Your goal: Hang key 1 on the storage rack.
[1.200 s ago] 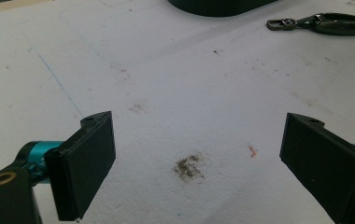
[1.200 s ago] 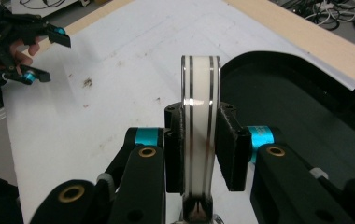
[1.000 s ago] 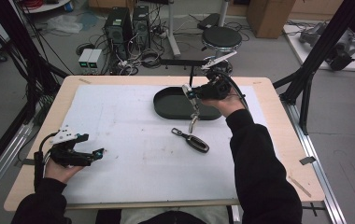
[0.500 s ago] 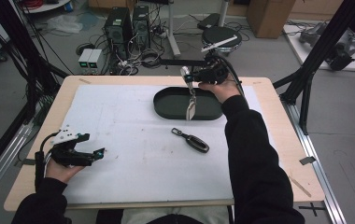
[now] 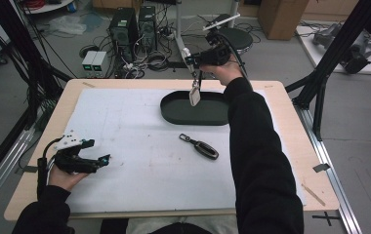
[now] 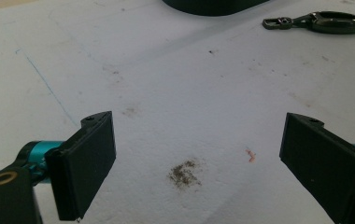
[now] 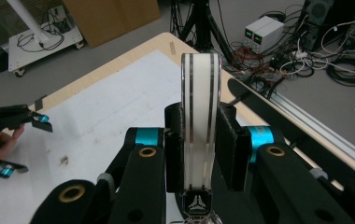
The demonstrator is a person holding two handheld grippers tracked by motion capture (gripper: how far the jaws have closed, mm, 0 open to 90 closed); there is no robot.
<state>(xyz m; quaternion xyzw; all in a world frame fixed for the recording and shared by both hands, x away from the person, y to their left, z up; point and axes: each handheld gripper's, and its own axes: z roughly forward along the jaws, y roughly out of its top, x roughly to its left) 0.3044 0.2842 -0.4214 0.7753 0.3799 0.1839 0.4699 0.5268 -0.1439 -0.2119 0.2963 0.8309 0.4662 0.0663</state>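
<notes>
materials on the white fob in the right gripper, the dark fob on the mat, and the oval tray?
White key fob: likely glossy plastic, with two thin metallic-looking stripes along its edge. Dark key fob: glossy shell, plastic or lacquered metal, with a metal-looking clip. Oval tray: matte black, no glare; plastic or rubber, cannot tell which.

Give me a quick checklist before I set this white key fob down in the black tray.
1. Right claw shut on the white key fob: ok.
2. Fob hanging above the black tray: ok.
3. Tray bare where the fob would land: ok.
4. Dark key fob lying on the mat, apart from the tray: ok.
5. Left claw open, off to the side: ok.
6. Grip firm enough: cannot tell.
</notes>
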